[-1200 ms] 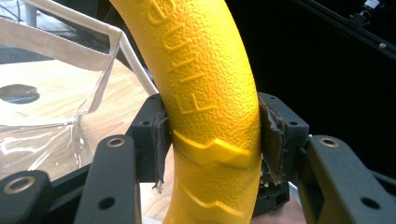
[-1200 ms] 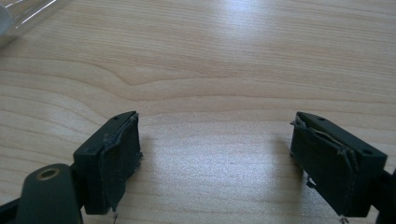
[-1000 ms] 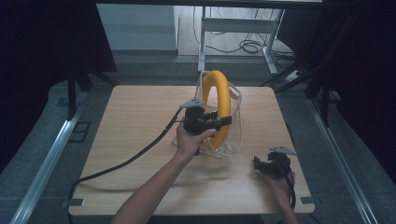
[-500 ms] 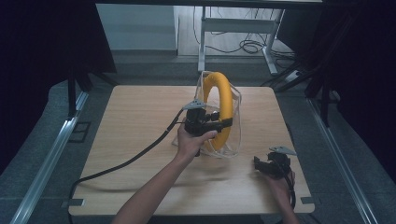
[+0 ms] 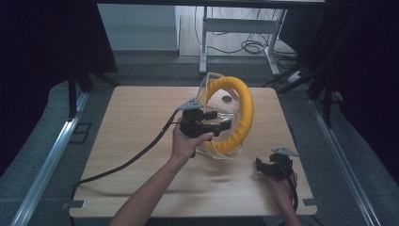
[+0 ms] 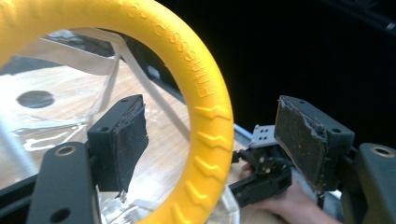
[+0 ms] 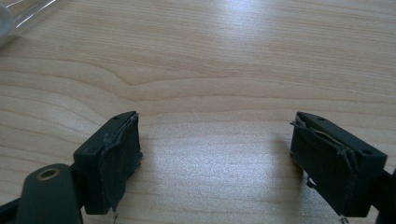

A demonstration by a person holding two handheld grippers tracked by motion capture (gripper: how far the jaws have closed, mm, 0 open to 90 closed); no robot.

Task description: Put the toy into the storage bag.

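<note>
Yellow ring (image 5: 235,115) 1, between just-released left claw (image 5: 225,123) jaws, 1 clear container (image 5: 214,92), right claw (image 5: 262,165) released

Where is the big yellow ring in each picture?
High view: the yellow ring stands on edge in a clear plastic holder, just right of the table's middle.
Left gripper view: the ring arches from top left down to bottom middle, between the open tongs, whose jaws have just been opening.
Right gripper view: bare wooden table; no ring.
Shared landmark: the clear holder, with a corner at top left in the right gripper view.
</note>
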